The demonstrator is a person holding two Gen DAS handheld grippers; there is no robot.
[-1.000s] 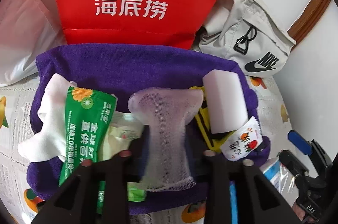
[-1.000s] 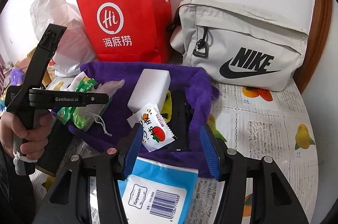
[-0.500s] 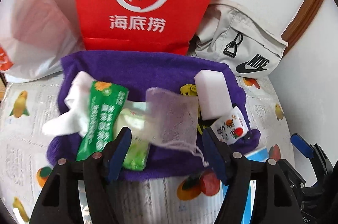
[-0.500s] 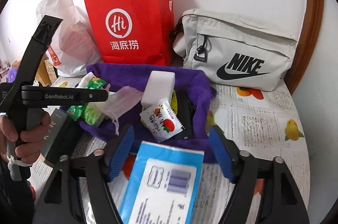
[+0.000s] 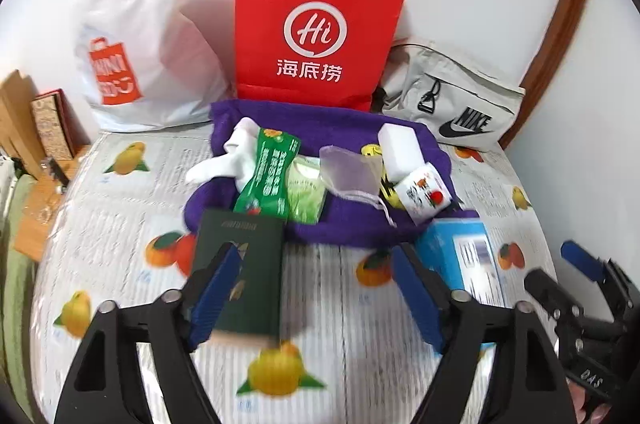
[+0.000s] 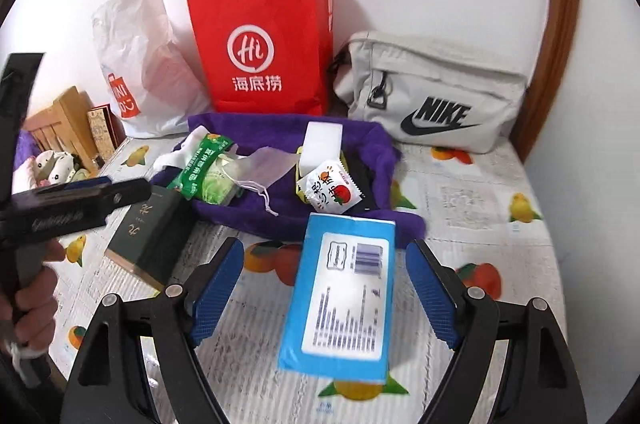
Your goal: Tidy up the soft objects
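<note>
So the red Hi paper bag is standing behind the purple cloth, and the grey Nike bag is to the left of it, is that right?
Not quite: the grey Nike bag sits to the right of the red Hi paper bag, as the right wrist view shows. The red bag does stand behind the purple cloth.

Fuzzy purple cloth towel [image 6: 280, 216] — matt; glossy green plastic snack packet [image 5: 266, 179]; smooth red paper bag [image 6: 264, 47]; sheer white mesh pouch [image 5: 348, 169] — fine-woven.
</note>
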